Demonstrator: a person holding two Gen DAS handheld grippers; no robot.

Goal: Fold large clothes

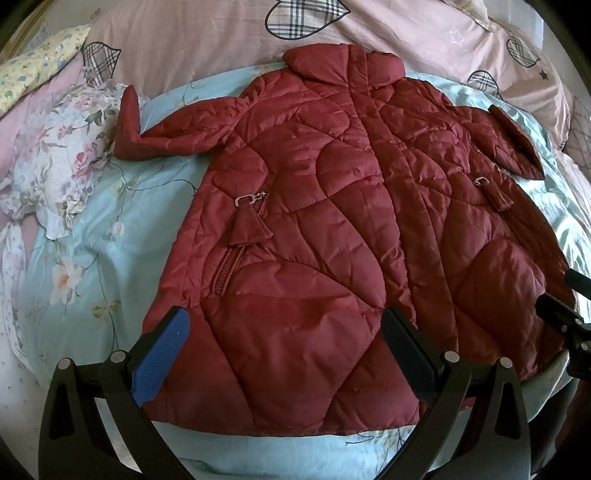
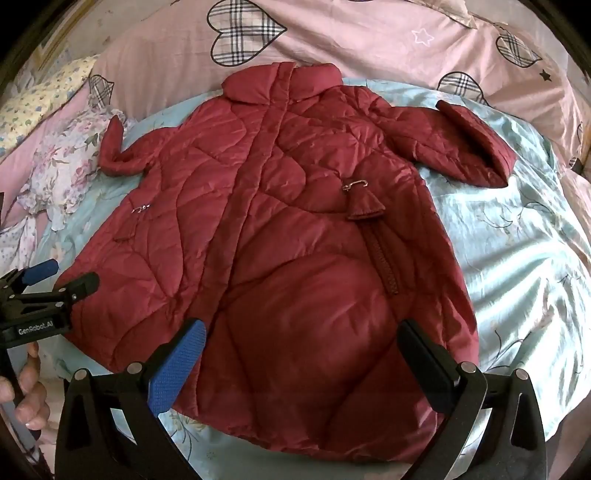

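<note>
A dark red quilted coat [image 1: 314, 229] lies flat, front up, on a light blue floral bedspread [image 1: 92, 240], collar at the far end, both sleeves spread outward with cuffs folded up. It also shows in the right wrist view [image 2: 280, 240]. My left gripper [image 1: 284, 343] is open and empty above the coat's lower left hem. My right gripper [image 2: 303, 358] is open and empty above the lower right hem. The left gripper [image 2: 62, 275] also shows at the left edge of the right wrist view, and the right gripper [image 1: 565, 295] at the right edge of the left wrist view.
A pink duvet [image 2: 332, 33] with plaid hearts is bunched along the far side. A floral pillow [image 1: 62, 162] and a yellow flowered one [image 1: 33, 70] lie at the left. A hand [image 2: 26, 391] holds the left gripper's handle. The bedspread's near edge runs just below the hem.
</note>
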